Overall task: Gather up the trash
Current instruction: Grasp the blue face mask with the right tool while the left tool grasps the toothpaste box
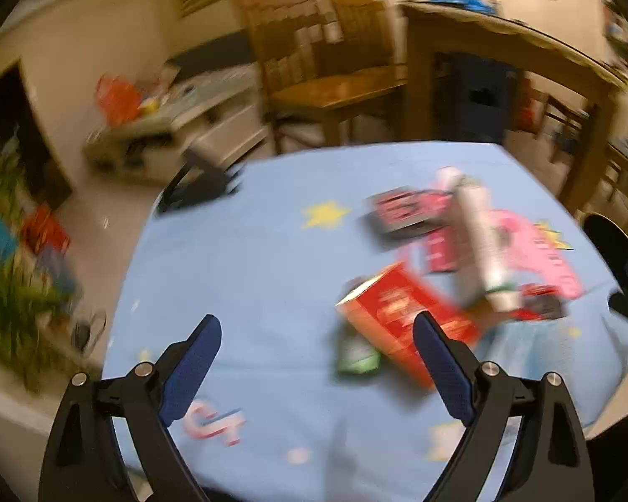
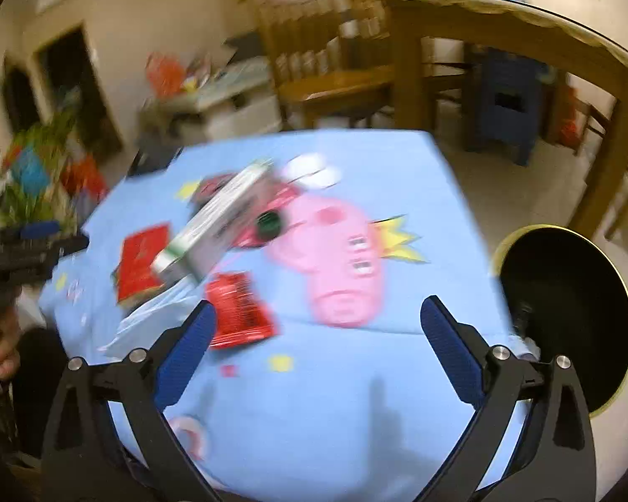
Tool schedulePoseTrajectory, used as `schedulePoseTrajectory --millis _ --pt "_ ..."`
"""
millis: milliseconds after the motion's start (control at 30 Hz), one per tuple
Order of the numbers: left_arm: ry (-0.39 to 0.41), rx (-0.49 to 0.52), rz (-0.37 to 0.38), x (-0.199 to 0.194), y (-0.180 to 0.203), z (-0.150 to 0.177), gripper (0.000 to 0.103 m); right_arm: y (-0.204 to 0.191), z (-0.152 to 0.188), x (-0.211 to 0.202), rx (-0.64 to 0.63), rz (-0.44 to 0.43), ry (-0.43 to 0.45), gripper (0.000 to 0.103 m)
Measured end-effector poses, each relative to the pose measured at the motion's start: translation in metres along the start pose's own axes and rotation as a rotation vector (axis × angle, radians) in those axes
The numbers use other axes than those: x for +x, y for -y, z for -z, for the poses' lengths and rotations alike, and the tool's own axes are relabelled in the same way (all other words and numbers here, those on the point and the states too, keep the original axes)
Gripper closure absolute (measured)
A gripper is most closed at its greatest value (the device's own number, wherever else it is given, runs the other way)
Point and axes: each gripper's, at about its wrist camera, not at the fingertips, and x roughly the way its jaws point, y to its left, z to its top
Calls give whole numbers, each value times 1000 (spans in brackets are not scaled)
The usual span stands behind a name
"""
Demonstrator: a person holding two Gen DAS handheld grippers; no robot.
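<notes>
Over the blue tablecloth point(image 1: 238, 259), your left gripper point(image 1: 317, 336) hangs wide open and empty. Your right gripper point(image 2: 317, 320) is also spread wide, holding nothing. Trash sits bunched mid-table: red box point(image 1: 402, 318), white tube point(image 1: 483, 242) lying across pink and dark wrappers, and a red packet point(image 2: 238, 309) just beside your right gripper's left finger. Black bin point(image 2: 565, 305) stands off the table's right edge. Both views are motion-blurred.
</notes>
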Motion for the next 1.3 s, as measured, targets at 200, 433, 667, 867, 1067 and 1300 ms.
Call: schedulePoseTrajectory --millis 200,433,667,867,1067,1300 --pt "-28 -74 -6 6 -44 18 13 -37 -16 8 41 -120 -38 19" --pt "-56 -105 40 18 -57 32 13 -81 -6 1 37 -188 -72 22" --pt "-59 -85 55 20 -50 39 13 -107 17 35 -24 -85 -185 32" --pt "-77 -93 49 23 -49 37 13 -103 22 26 -48 -159 -180 96" --pt "-70 -52 77 14 -26 25 13 -59 3 -23 73 -293 -59 98" --pt "-33 90 149 6 45 -11 12 14 -5 -47 214 -279 42 98"
